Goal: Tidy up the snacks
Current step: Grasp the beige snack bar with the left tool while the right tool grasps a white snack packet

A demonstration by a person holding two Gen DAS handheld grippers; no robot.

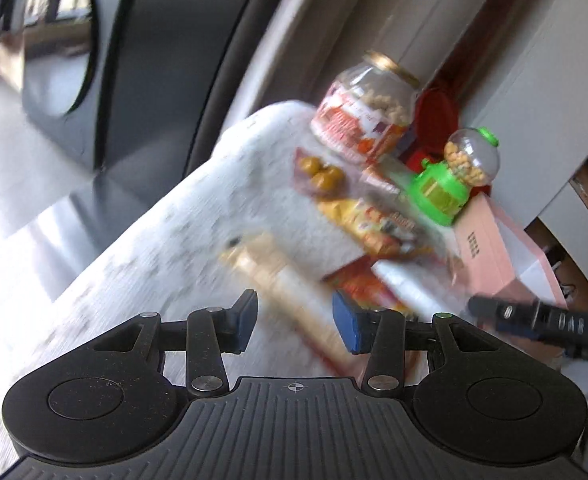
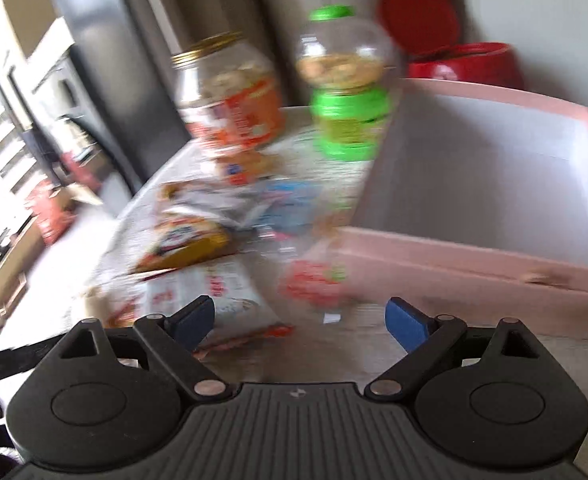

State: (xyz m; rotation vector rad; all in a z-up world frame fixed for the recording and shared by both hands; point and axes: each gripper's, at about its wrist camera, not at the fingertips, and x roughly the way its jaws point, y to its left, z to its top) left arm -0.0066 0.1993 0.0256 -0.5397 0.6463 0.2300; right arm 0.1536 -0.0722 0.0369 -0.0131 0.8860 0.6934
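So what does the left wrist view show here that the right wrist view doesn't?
Only the left wrist view: the left hand-held gripper with a long pale packet between its blue pads, though blur hides whether they press it, and the tip of the other hand-held gripper at right.

Only the right wrist view: the pink box's white, empty-looking inside, and the right hand-held gripper open over the table.

Both: the gold-lidded jar, the green candy dispenser, the red bin, scattered snack packets.
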